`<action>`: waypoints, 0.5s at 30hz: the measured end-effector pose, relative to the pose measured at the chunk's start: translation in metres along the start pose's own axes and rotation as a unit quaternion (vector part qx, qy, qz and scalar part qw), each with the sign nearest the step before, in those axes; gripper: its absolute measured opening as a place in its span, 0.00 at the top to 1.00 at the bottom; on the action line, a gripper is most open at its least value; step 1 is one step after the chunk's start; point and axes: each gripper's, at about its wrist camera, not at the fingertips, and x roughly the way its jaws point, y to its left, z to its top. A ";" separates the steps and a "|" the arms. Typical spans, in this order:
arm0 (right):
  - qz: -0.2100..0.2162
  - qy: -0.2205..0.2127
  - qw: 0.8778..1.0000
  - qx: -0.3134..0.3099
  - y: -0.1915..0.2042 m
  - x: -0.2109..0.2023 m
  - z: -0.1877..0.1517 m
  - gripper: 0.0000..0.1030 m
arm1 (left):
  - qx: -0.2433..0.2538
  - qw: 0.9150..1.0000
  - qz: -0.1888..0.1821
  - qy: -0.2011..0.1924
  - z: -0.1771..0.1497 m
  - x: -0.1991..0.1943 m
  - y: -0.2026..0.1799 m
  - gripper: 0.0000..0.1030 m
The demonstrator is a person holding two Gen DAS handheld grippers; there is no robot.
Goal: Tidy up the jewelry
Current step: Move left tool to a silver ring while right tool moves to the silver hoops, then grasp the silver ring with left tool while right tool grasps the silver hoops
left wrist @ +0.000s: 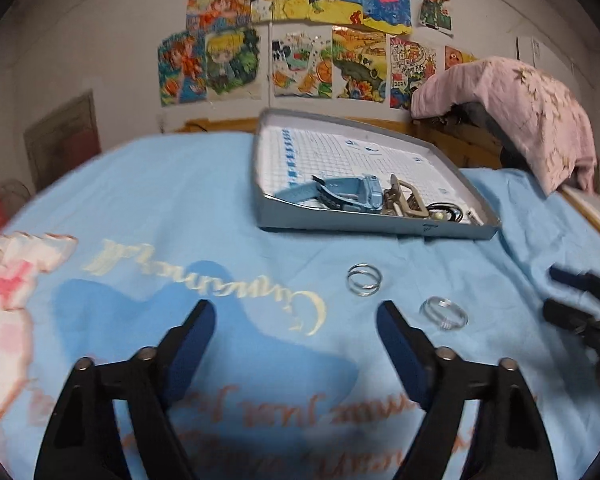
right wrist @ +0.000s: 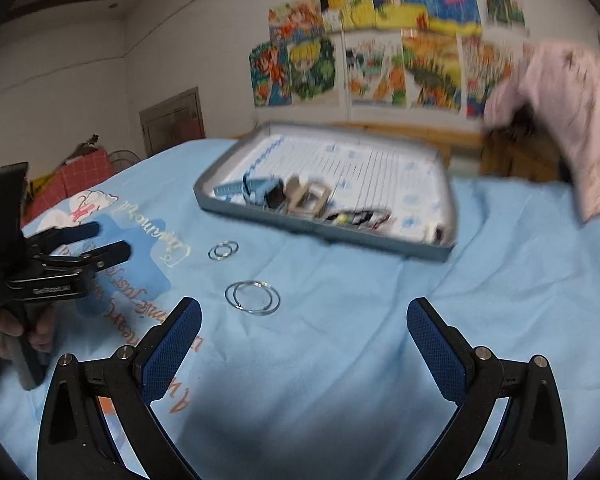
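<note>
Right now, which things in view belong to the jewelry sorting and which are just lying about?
Job:
- near bangle pair
- far bangle pair
- grey tray
- blue watch in tray
- beige buckle in tray

Just lying about:
- blue printed cloth
- pink cloth draped behind
- wall drawings

Both wrist views face the tray (left wrist: 380, 232) low over the bedsheet (right wrist: 340, 320); left one nearer.

A: Your back wall (left wrist: 100, 40): pale, children's drawings (left wrist: 300, 32) taped in two rows.
B: Noted. Your right: pink floral cloth (left wrist: 520, 112) draped over wooden furniture; small dark door (right wrist: 172, 120) left.
</note>
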 end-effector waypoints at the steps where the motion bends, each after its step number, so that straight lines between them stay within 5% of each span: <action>1: 0.006 0.007 1.000 0.004 -0.003 0.007 -0.001 0.15 | -0.008 1.000 -0.014 0.002 0.001 0.007 0.000 0.26; 3: 0.013 0.026 1.000 0.008 -0.007 0.026 -0.004 0.28 | -0.014 0.999 -0.035 0.002 0.003 0.019 -0.003 0.30; 10: 0.057 0.045 0.997 0.013 -0.008 0.060 -0.005 0.29 | 0.009 0.995 -0.093 0.034 0.008 0.064 -0.022 0.52; 15: 0.077 0.074 0.994 -0.015 0.005 0.079 -0.011 0.33 | 0.006 0.992 -0.107 0.062 0.002 0.086 -0.024 0.53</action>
